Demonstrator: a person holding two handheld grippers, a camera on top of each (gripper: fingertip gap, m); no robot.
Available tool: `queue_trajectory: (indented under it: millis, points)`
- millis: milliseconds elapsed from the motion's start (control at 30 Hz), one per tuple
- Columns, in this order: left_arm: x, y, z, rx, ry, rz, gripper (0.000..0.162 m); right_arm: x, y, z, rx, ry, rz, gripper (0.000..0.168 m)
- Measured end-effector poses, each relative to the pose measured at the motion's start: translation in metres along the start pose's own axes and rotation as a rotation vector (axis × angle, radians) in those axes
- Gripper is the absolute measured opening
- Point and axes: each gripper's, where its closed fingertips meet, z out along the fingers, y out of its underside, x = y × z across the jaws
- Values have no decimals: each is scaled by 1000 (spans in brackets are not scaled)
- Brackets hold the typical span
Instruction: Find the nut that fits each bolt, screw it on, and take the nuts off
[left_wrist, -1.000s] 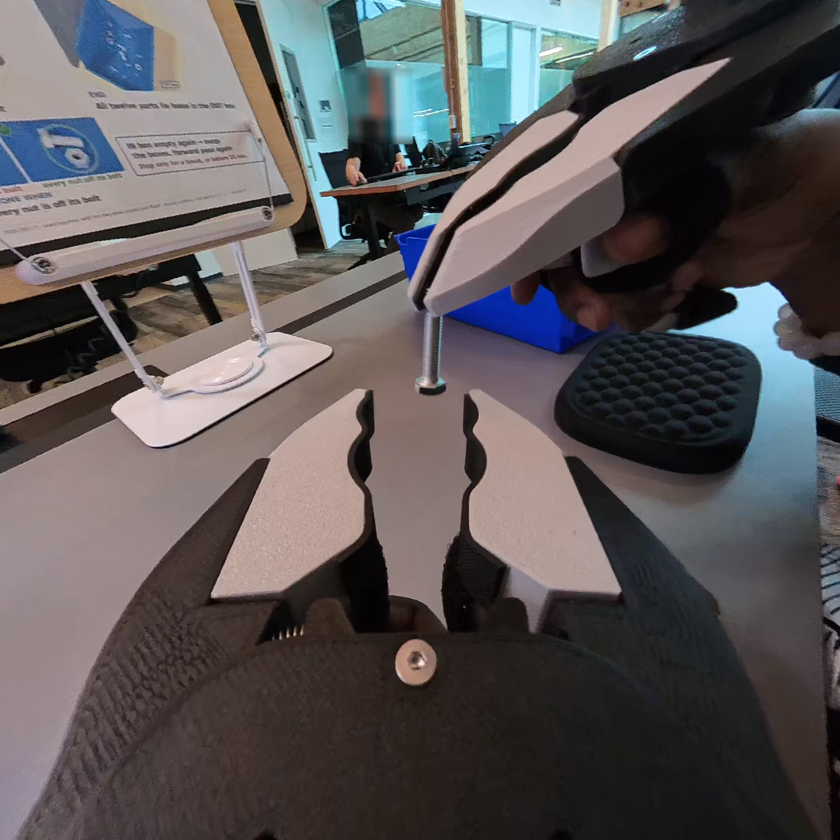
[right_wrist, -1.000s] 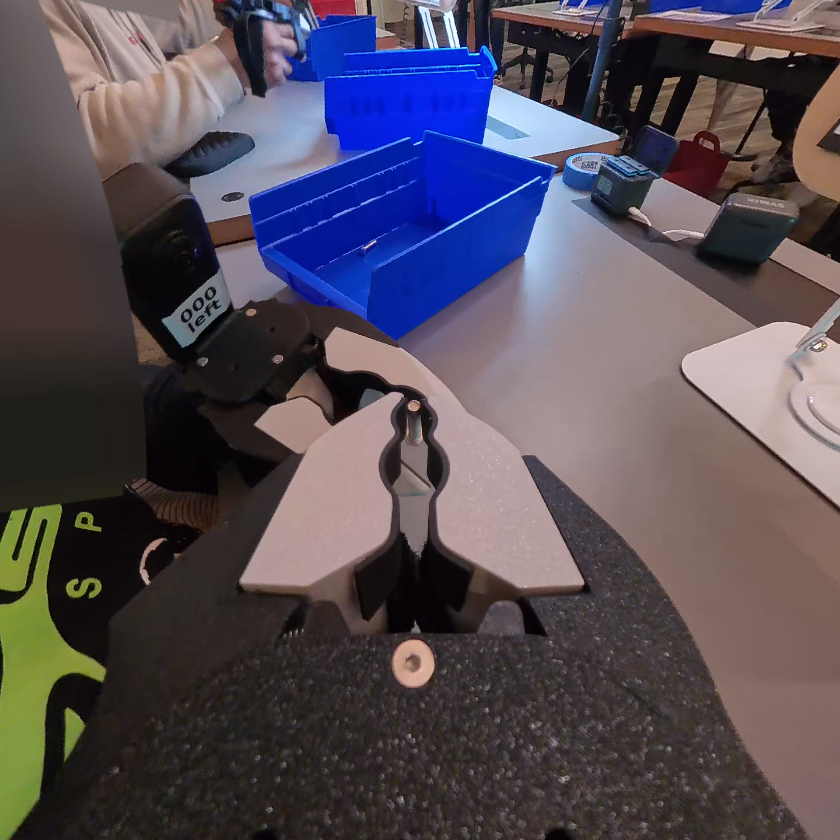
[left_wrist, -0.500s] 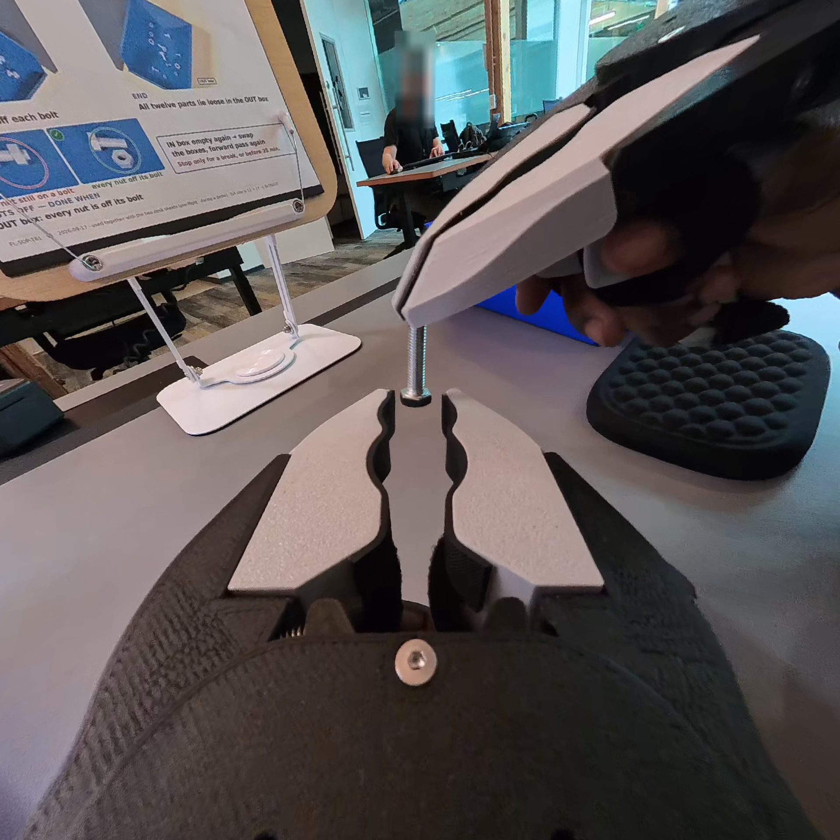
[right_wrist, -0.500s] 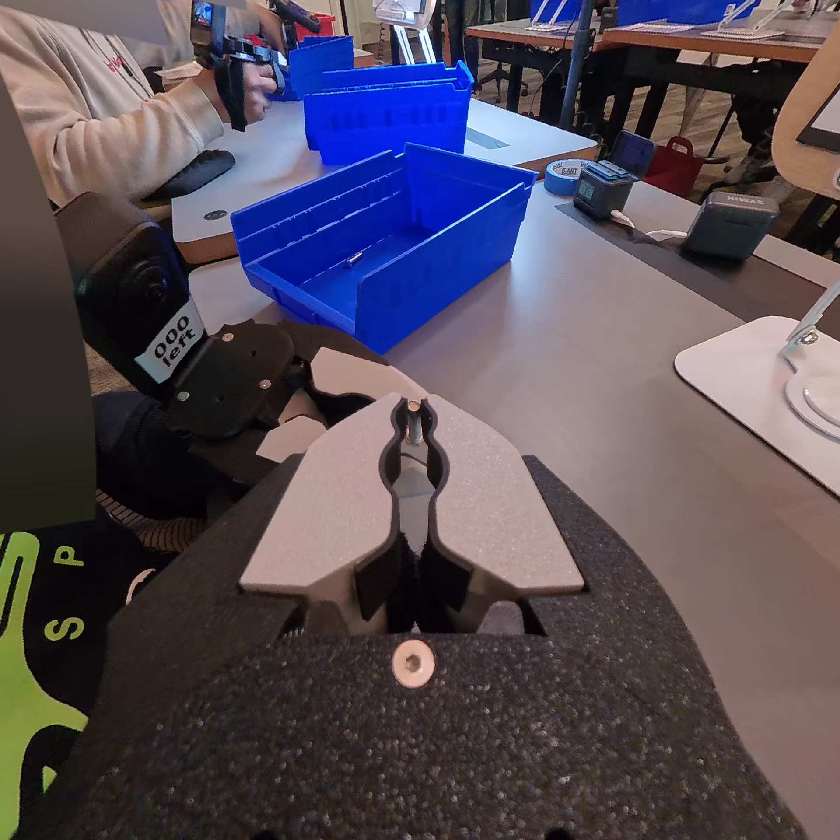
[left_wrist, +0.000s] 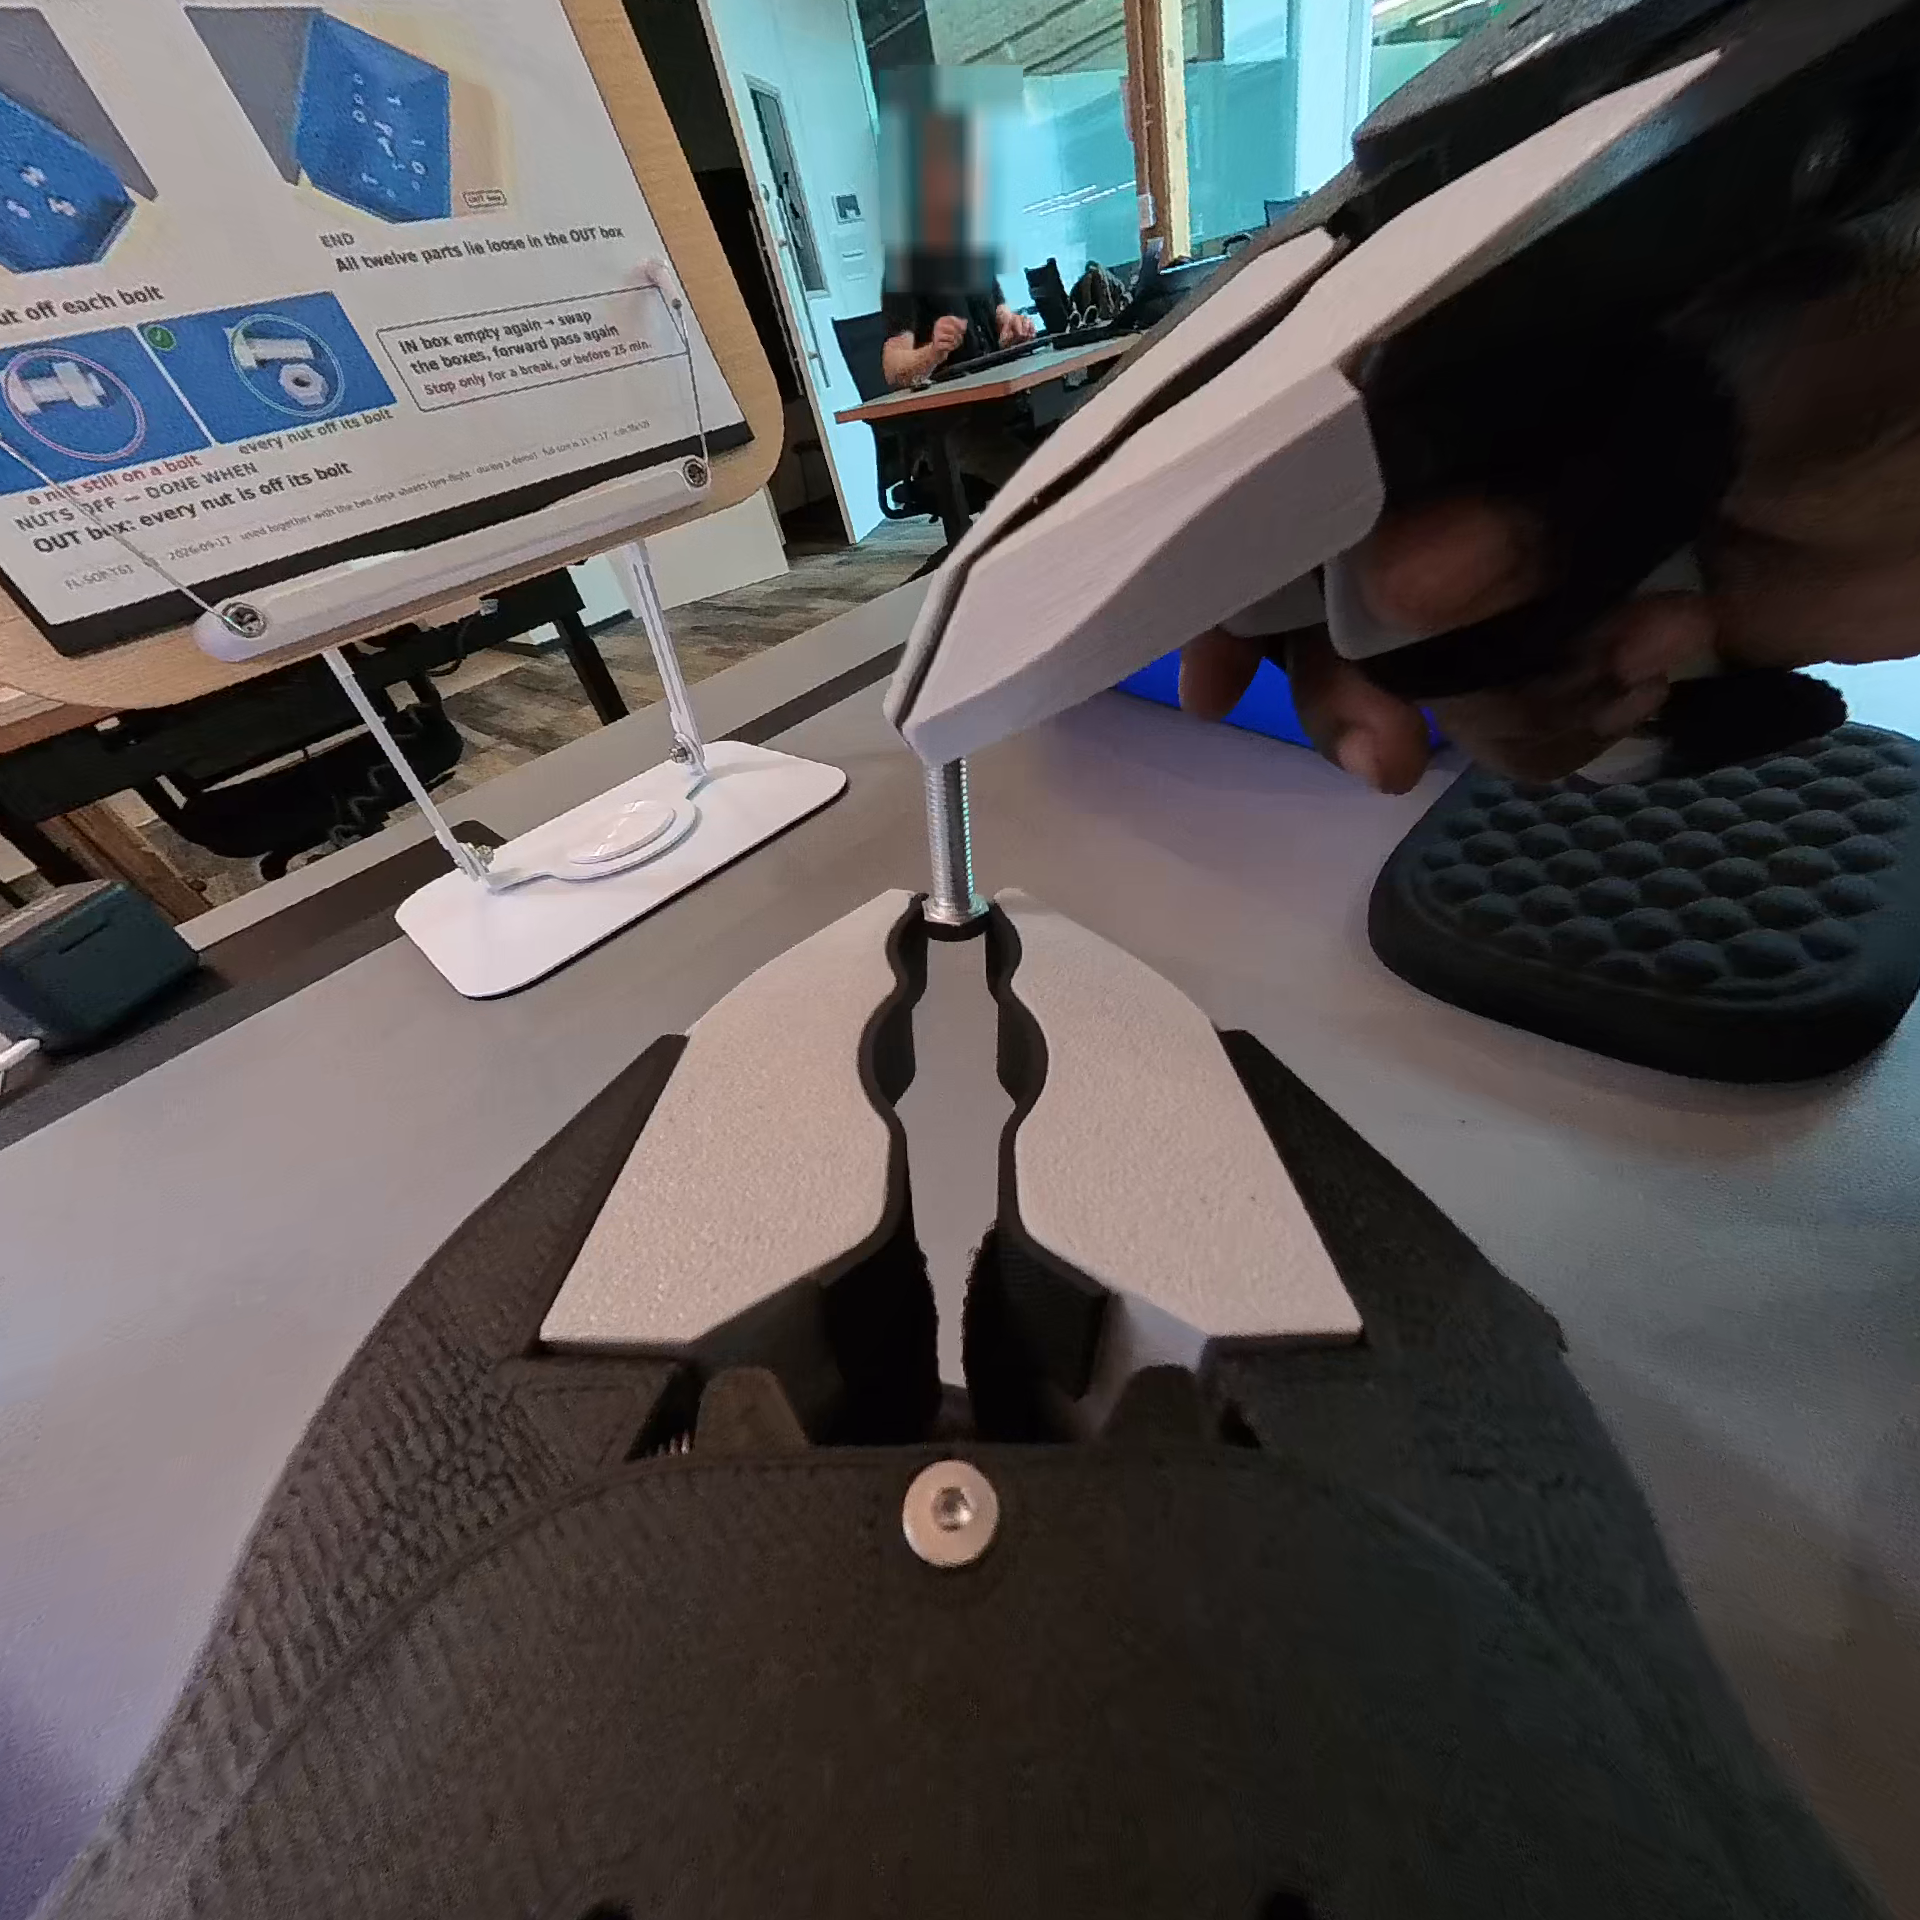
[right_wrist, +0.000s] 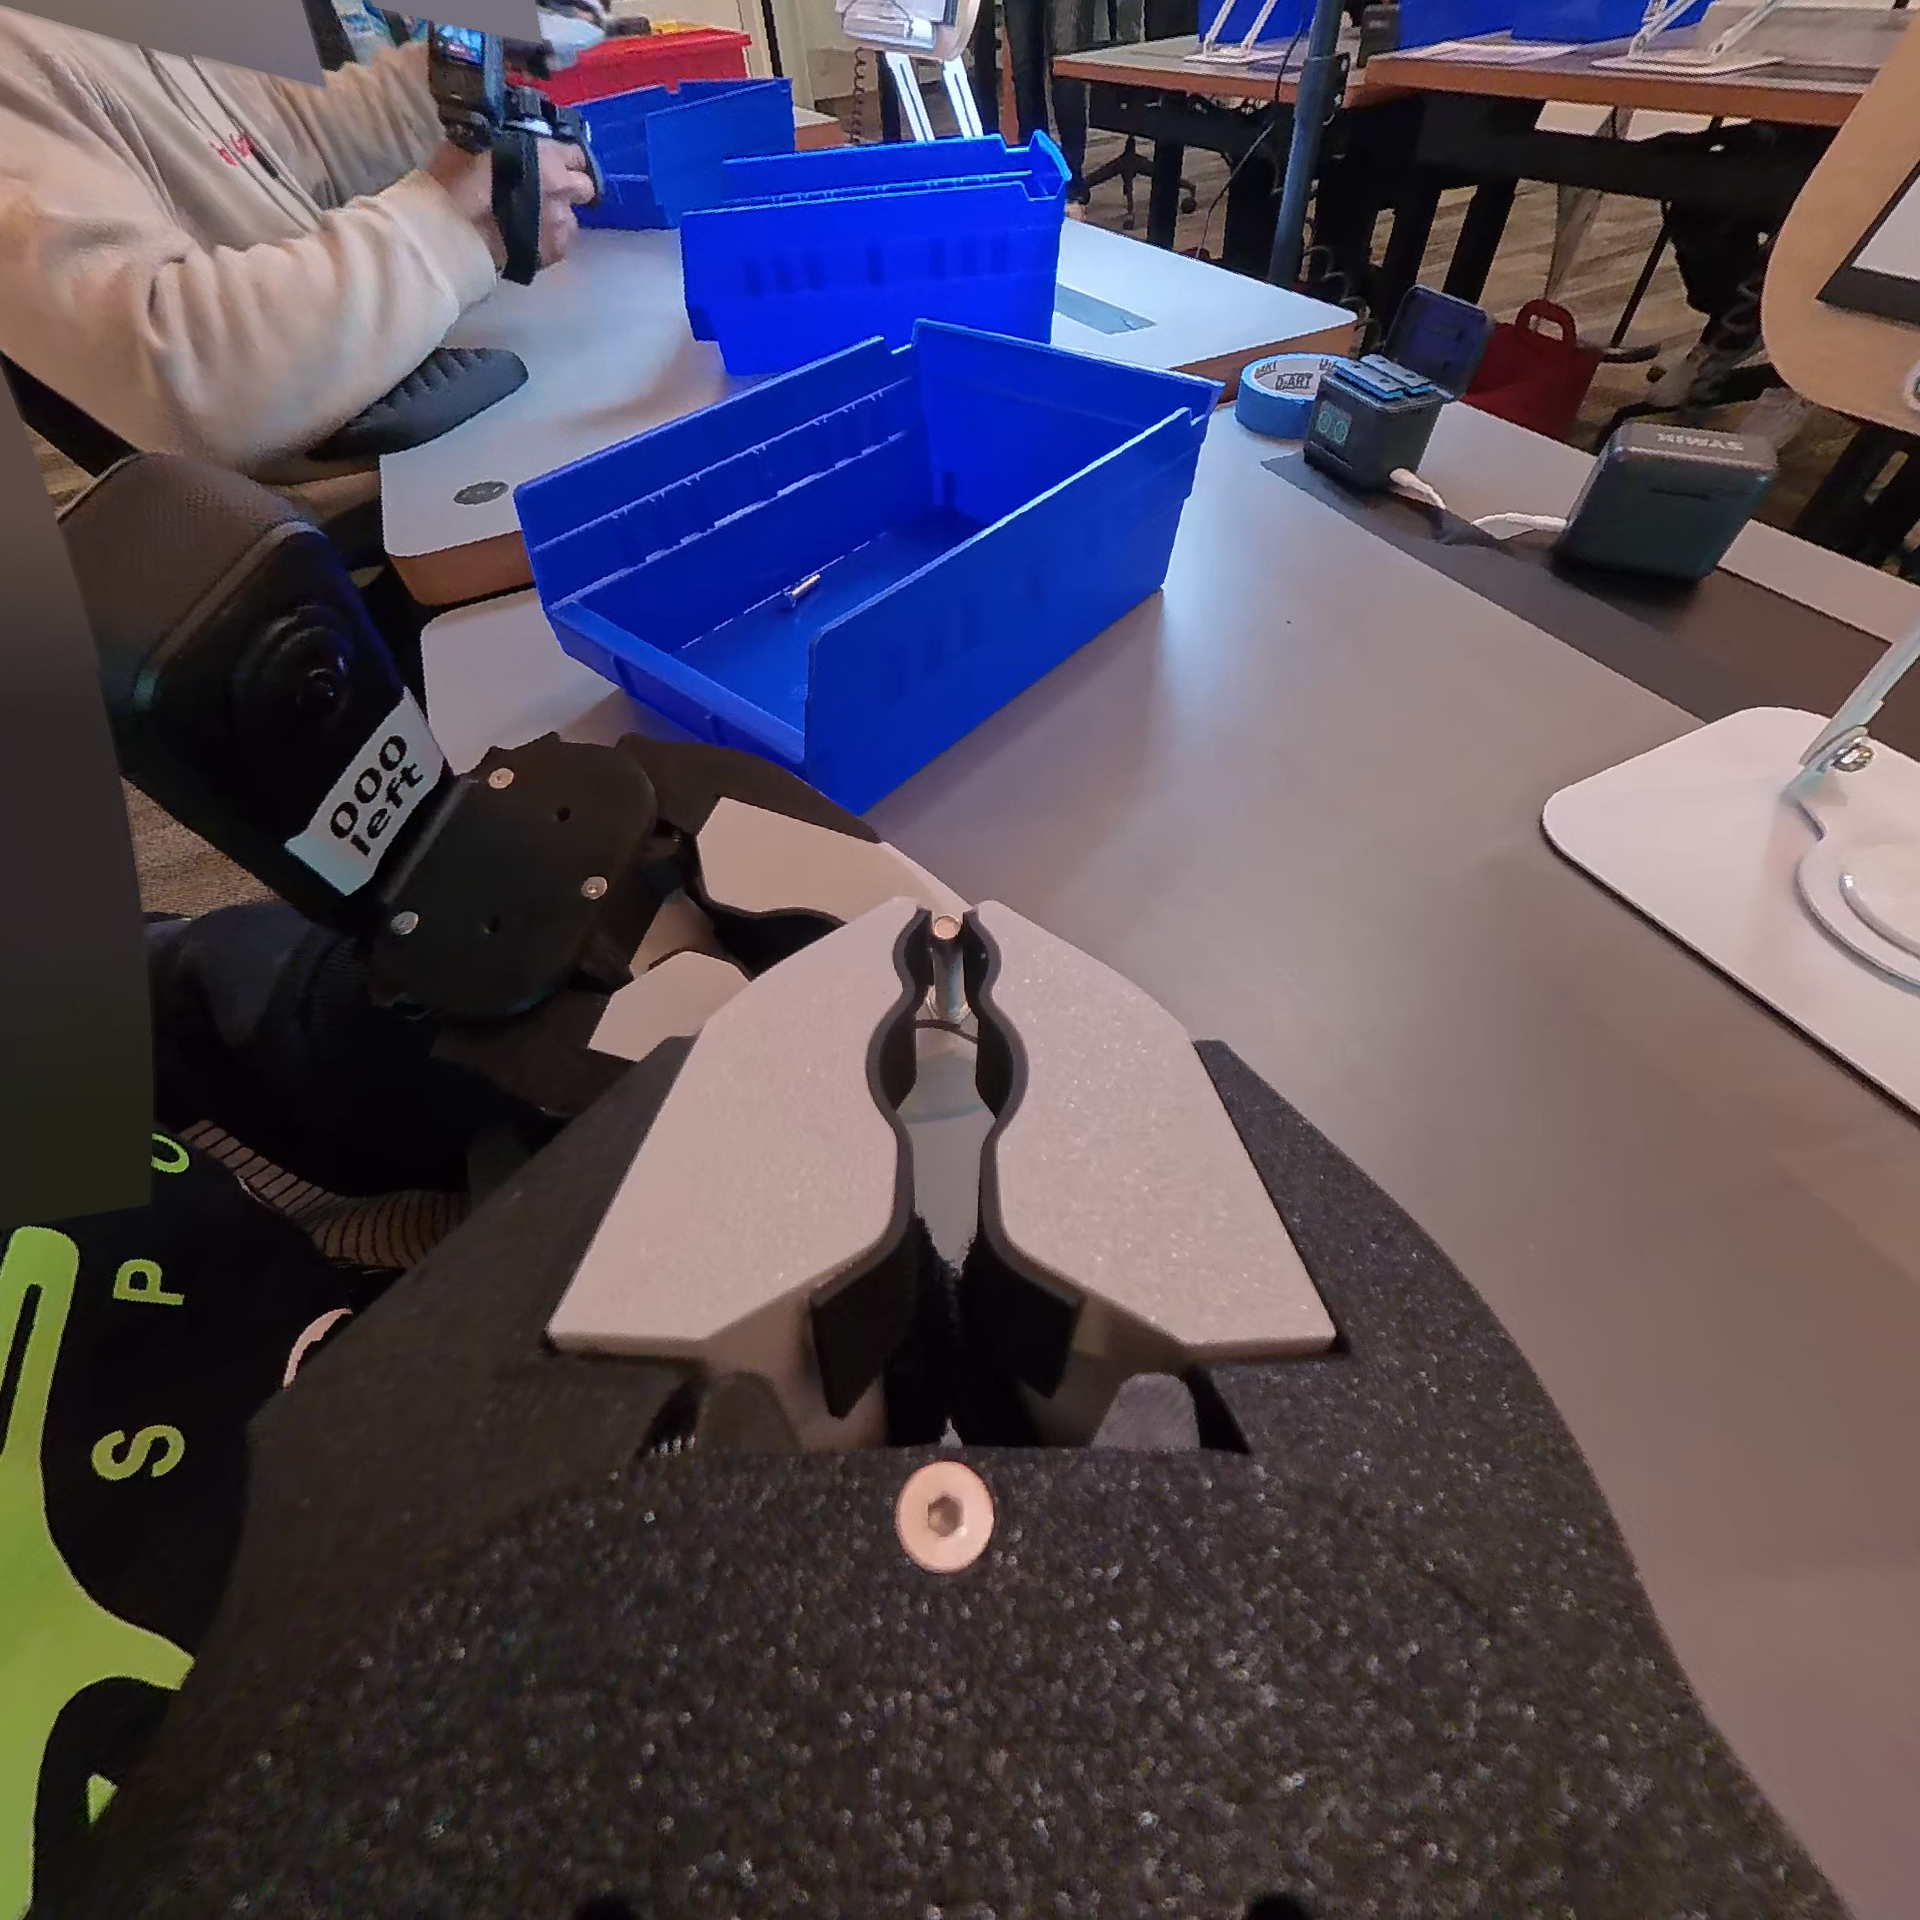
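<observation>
The bolt (left_wrist: 953, 831) hangs threads-up over the grey table (left_wrist: 1351, 1195), its upper end clamped between the closed jaws of the right gripper (left_wrist: 914, 717), while the jaws of the left gripper (left_wrist: 954, 914), nearly together, sit either side of the piece at its lower end; whether that is the head or a nut, and whether they pinch it, I cannot tell. Judging by this, one unscrewing is in hand and the rest remains: the blue bin (right_wrist: 997, 665) holds one small metal part (right_wrist: 802, 590). A black wrist pad (left_wrist: 1662, 894) and white stand base (left_wrist: 623, 862) lie near but clear
</observation>
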Motion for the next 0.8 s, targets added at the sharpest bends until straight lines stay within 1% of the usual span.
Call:
queue_trajectory:
  millis: [67,100,167,200,233,300,333,433,533,633,800]
  points:
    - [1,-1,-1,9,20,-9,10,-1,0,-2,-4,-17,-16,6]
    - [0,-2,-2,17,34,-30,10,-1,1,-5,-10,-29,-28,10]
    - [-3,-5,-7,43,79,-96,10,-4,9,-12,-55,-87,-58,31]
    - [-6,-6,-10,57,100,-132,10,-8,20,-15,-105,-145,-85,36]
    - [-7,-7,-13,73,131,-160,10,-11,36,-18,-172,-201,-118,36]
    - [-9,-8,-18,95,174,-197,10,-6,73,-19,-333,-248,-188,36]
    - [-8,-8,-20,107,197,-203,10,-5,92,-19,-407,-279,-226,33]
    - [-4,-8,-22,111,237,-208,10,-10,130,-16,-547,-392,-323,27]
    - [3,-5,-20,92,259,-173,10,-9,144,-8,-628,-453,-420,26]
    - [4,-5,-21,95,272,-179,10,-9,146,-1,-653,-532,-509,22]
    - [3,-5,-21,99,284,-202,10,-7,149,1,-709,-635,-628,22]
